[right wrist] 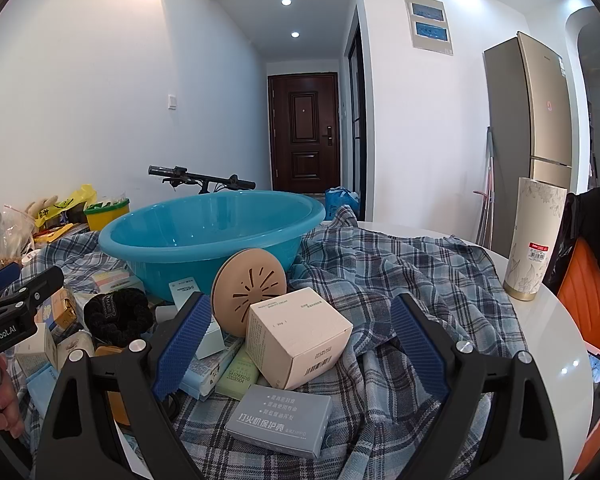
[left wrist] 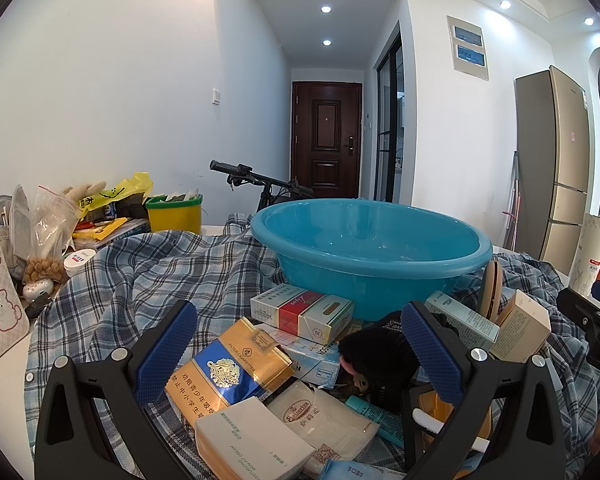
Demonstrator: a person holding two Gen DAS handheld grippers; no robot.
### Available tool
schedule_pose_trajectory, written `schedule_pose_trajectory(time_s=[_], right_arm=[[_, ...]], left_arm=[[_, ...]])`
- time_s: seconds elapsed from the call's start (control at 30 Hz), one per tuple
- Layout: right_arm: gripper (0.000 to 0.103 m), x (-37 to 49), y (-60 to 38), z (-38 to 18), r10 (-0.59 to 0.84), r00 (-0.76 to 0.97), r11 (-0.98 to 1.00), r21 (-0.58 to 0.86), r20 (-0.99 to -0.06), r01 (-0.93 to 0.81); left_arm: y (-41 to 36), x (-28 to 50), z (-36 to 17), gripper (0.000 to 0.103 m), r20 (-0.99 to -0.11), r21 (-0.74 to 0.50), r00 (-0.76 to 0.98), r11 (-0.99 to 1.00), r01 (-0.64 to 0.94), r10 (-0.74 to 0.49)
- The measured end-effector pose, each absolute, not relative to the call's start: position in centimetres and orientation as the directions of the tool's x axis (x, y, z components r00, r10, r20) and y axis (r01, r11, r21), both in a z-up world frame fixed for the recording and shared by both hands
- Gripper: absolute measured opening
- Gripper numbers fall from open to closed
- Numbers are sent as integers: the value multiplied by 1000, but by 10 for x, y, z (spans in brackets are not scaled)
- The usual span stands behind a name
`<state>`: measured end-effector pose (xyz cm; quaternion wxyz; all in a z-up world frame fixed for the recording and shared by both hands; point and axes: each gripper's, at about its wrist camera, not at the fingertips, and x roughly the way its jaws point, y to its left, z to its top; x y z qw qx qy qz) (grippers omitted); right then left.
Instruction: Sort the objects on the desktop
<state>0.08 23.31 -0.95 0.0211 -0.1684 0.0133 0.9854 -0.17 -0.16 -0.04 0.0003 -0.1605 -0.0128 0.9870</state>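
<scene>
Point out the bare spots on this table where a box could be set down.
Free: the plaid cloth between the blue basin and the white cylinder; the white tabletop beside that cylinder; the basin itself looks empty. Crowded: the box pile before the basin, and the far-left clutter around the yellow tub.

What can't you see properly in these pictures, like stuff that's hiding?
- Inside of the blue basin: both views, its own front wall hides the bottom.
- Bicycle: both views, only handlebars show; basin and table hide the rest.
- Black fuzzy thing: left view, the left gripper finger and boxes cover part.
- Grey box small print: right view, too small to read.
- Tan disc: right view, the white box hides its bottom.
</scene>
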Motion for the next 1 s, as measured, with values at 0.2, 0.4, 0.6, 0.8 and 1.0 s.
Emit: schedule_pose_trajectory(time_s=[0.2, 0.4, 0.6, 0.8, 1.0], right_arm=[[93, -1, 233, -11, 30, -942, -999, 17, -335, -38], [94, -3, 237, -14, 28, -942, -999, 18, -335, -36], [98, -1, 231, -10, 16, -940, -1000, 15, -340, -23], [100, -2, 231, -10, 24, -938, -999, 19, -345, -32], [103, -7, 230, -11, 40, -928, -999, 7, -370, -46]], left_arm=[[-2, -3, -2, 103, -317, -26, -948, -1000, 4, 5], [-4, -1, -2, 103, -316, -26, -949, -1000, 9, 0], [-6, -1, -2, 103, -316, -27, -949, -1000, 8, 1], [-7, 0, -3, 103, -315, -26, -949, -1000, 8, 1], [-8, -1, -4, 103, -314, -25, -949, -1000, 8, 0]])
